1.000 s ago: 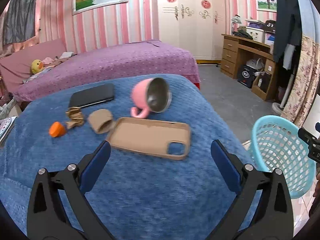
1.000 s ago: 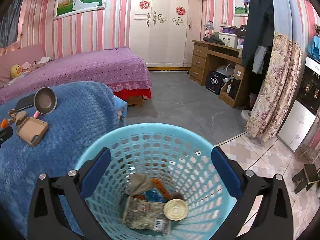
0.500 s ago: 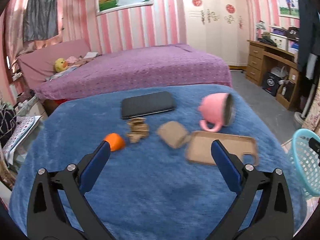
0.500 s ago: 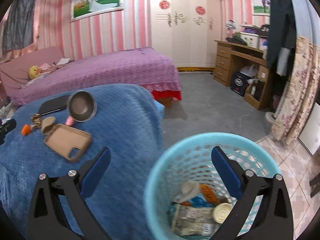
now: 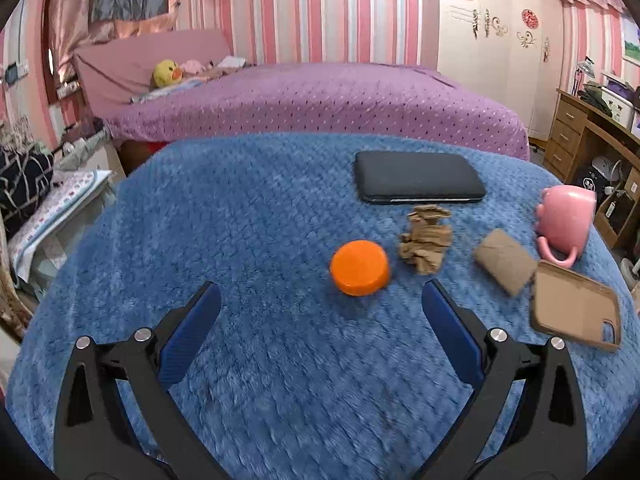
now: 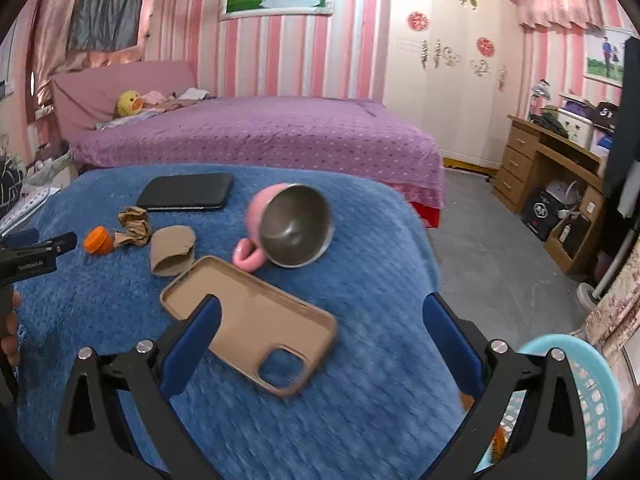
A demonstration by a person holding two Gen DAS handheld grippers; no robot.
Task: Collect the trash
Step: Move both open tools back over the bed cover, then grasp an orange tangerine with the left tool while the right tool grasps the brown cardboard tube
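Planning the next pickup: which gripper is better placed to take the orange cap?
Left. The left gripper is open and faces the orange cap just ahead of its fingertips. The right gripper hangs over the phone case, farther away.

R gripper jaws wide apart, empty, over blue blanket. Tan phone case lies just ahead. Pink mug on its side beyond it. Cardboard tube, crumpled paper, orange cap further L. Basket at lower R.
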